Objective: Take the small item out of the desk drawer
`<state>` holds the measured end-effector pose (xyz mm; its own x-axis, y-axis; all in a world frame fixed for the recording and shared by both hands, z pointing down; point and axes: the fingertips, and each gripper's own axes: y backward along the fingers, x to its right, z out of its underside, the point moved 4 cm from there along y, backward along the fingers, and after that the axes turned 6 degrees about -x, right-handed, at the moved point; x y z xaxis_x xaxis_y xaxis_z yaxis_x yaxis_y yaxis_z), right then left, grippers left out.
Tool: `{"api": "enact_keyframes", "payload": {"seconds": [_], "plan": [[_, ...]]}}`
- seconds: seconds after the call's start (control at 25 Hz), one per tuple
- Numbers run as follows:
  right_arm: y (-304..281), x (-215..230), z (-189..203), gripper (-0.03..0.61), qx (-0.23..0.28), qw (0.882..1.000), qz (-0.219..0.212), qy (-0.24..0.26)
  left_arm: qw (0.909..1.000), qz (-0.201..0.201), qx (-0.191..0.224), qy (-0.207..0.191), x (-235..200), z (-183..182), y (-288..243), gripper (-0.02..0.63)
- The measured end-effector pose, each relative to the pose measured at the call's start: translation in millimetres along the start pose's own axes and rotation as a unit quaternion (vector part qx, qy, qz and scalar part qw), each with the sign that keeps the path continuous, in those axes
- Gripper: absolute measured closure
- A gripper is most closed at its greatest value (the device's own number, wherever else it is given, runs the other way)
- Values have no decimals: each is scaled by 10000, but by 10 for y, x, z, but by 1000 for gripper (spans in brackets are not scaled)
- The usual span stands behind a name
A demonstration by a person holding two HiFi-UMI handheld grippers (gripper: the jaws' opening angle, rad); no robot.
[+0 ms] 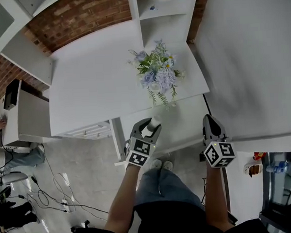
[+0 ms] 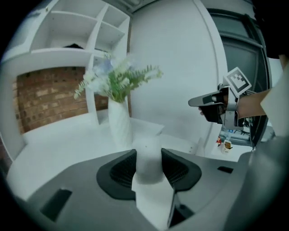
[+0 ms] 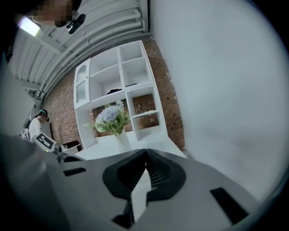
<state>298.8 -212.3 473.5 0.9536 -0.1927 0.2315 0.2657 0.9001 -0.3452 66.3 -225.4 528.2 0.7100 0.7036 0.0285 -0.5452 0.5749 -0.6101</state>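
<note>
A wide white counter (image 1: 89,82) carries a white vase of blue flowers (image 1: 157,71), set well back. At its near edge the left gripper (image 1: 147,130) has its fingers clamped on the small white cylindrical item (image 2: 149,158) — seemingly already out of the drawer. The right gripper (image 1: 211,125) hangs idle beside it, fingers together and empty.

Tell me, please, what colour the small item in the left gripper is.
White; the small item shows best in the left gripper view.

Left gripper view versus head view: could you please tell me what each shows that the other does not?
Only the left gripper view: ribbed pads pressing both sides of the small white item. Only the head view: desk drawers, floor cables, the person's legs. Both: the item, the flower vase, the white desk, the right gripper.
</note>
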Motion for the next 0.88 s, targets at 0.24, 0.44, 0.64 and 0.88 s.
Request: {"api": "enact_keyframes", "payload": {"seconds": [0.24, 0.44, 0.64, 0.88], "plan": [[235, -20, -359, 581, 550, 9980, 295, 107, 9890, -723, 1160, 566, -271, -415, 767, 448], [323, -142, -506, 581, 785, 9962, 244, 285, 9722, -1210, 1879, 696, -463, -670, 1133, 448], [321, -267, -493, 581, 865, 9956, 141, 343, 9635, -1375, 2203, 652, -530, -808, 1263, 448], [295, -332, -491, 581, 840, 9957, 97, 380, 9604, -1393, 2283, 779, -609, -785, 1306, 448]]}}
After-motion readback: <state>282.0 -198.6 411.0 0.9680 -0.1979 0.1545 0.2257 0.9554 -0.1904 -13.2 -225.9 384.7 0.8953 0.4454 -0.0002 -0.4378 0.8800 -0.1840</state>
